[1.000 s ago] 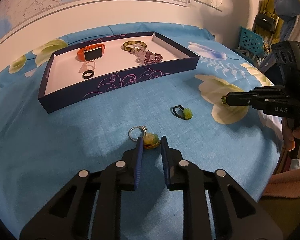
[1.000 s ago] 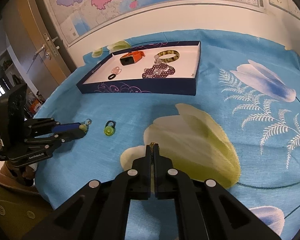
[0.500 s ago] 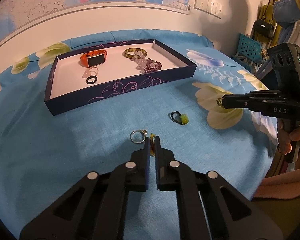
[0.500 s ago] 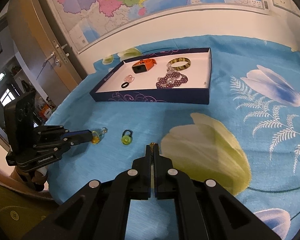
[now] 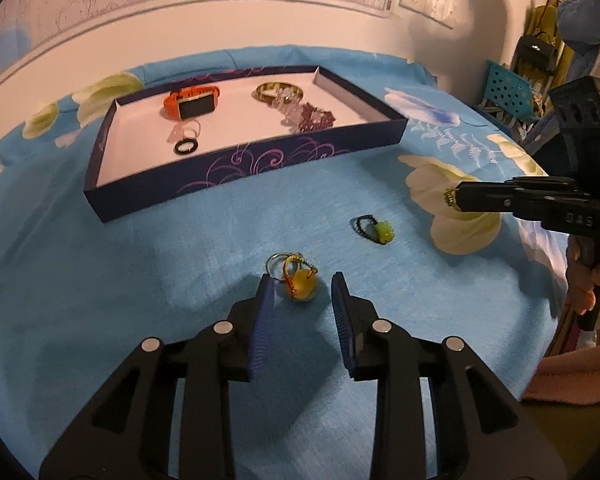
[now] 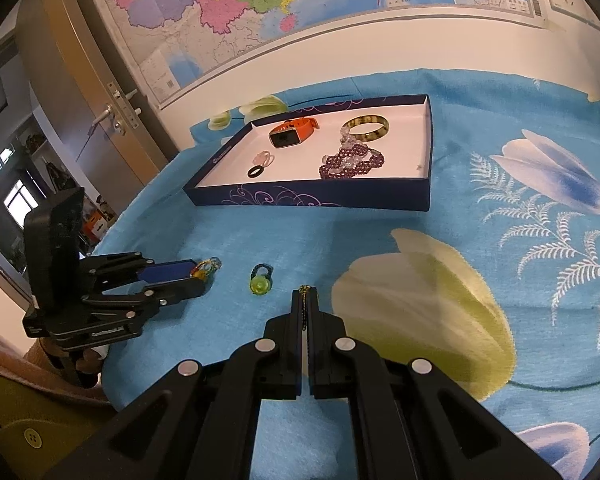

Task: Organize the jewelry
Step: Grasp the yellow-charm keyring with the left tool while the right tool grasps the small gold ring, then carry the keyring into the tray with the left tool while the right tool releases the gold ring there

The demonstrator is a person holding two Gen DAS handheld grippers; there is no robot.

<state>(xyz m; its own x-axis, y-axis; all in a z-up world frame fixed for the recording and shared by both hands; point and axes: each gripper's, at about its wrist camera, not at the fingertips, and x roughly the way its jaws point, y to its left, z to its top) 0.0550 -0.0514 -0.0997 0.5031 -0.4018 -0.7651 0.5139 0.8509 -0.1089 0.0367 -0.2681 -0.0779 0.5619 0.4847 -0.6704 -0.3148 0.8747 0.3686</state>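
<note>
Our left gripper [image 5: 303, 294] is opening around the yellow charm [image 5: 300, 282] at its 12 o'clock, pads clear; right gripper [image 6: 305, 309] stays clenched on a small ring [image 6: 304, 290]; tray [image 5: 236, 184] lies at 11.

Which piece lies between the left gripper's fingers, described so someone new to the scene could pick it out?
Start at the navy tray on the blue floral cloth, then come toward the camera to the left gripper, whose jaws are opening. On the cloth between them lies the amber charm, a yellow-orange bead wrapped in wire with a silver ring attached. The green bead ring farther right has a dark band instead.
</note>
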